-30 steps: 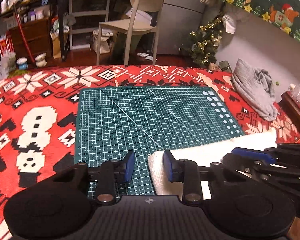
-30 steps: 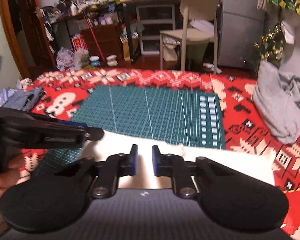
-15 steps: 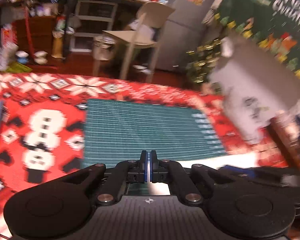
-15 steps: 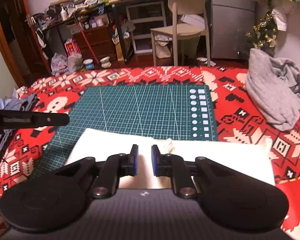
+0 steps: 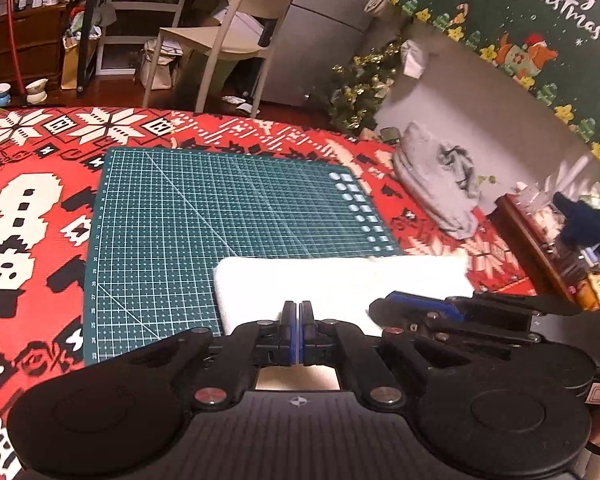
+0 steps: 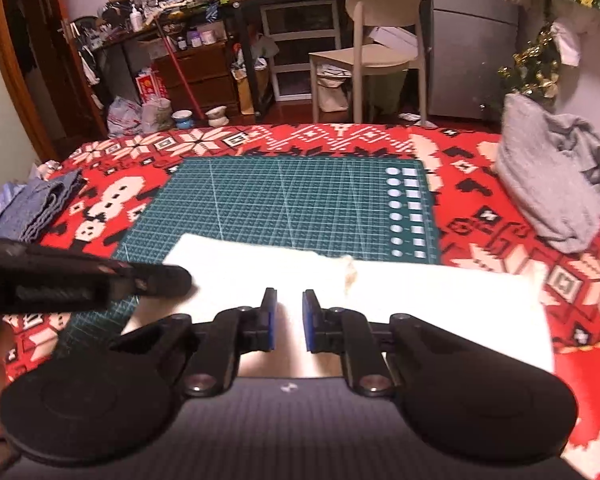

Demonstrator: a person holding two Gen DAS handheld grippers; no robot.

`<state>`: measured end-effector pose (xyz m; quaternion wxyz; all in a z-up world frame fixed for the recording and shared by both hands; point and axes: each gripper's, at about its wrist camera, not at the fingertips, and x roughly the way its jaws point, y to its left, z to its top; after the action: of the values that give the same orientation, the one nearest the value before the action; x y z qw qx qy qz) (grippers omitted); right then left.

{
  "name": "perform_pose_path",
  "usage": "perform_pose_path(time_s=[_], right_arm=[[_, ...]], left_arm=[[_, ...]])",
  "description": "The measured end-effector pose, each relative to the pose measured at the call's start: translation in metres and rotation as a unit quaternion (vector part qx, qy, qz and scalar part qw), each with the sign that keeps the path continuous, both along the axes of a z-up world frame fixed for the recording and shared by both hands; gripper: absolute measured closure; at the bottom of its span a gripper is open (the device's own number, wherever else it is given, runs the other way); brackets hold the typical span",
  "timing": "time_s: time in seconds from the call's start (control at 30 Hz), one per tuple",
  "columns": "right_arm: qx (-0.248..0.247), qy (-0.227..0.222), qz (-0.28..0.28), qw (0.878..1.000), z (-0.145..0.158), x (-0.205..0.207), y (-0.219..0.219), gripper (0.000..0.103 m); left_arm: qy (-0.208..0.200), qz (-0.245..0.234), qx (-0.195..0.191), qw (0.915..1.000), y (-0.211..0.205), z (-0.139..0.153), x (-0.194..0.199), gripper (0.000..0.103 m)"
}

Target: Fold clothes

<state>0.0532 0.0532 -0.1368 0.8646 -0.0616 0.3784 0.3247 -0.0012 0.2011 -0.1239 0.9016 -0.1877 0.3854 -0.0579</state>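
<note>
Currently the white folded cloth [image 5: 340,284] lies across the near edge of the green cutting mat [image 5: 228,216], spilling right onto the red patterned cover [image 6: 500,240]. Left hand-held gripper [image 5: 299,322] is clenched, nothing visibly pinched between its pads, hovering over the cloth's near left part. Right hand-held gripper [image 6: 287,312] has a narrow gap, released, above the cloth. Grey garment [image 6: 552,192] heaped far right.
</note>
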Motion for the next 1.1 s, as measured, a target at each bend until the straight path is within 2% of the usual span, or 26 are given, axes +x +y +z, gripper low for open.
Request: perform_pose_path(time_s=[0.1, 0.23, 0.47, 0.6, 0.73, 0.87, 1.1], right_arm=[[0.01, 0.006, 0.012, 1.0, 0.0, -0.011, -0.002, 0.087], [-0.002, 0.008, 0.019, 1.0, -0.008, -0.025, 0.0, 0.088], [-0.007, 0.022, 0.007, 1.0, -0.006, -0.044, -0.022, 0.086], [0.007, 0.021, 0.017, 1.0, 0.004, -0.06, -0.026, 0.086], [-0.008, 0.028, 0.018, 0.999, -0.004, -0.071, -0.021, 0.086], [-0.015, 0.021, 0.014, 1.0, -0.008, -0.086, -0.034, 0.086], [-0.024, 0.017, 0.014, 0.999, -0.002, -0.109, -0.057, 0.088]], left_arm=[[0.001, -0.018, -0.026, 0.9995, -0.002, -0.002, -0.007, 0.102], [0.028, -0.021, -0.016, 0.9993, -0.012, -0.018, -0.01, 0.101], [0.033, -0.021, -0.023, 0.999, -0.012, -0.012, -0.04, 0.101], [0.029, -0.029, -0.024, 0.9989, -0.022, -0.007, -0.051, 0.101], [0.046, -0.039, -0.011, 0.9981, -0.034, -0.015, -0.057, 0.101], [0.047, -0.04, -0.002, 0.9981, -0.036, -0.018, -0.07, 0.101], [0.049, -0.036, -0.016, 0.998, -0.034, -0.012, -0.092, 0.1]])
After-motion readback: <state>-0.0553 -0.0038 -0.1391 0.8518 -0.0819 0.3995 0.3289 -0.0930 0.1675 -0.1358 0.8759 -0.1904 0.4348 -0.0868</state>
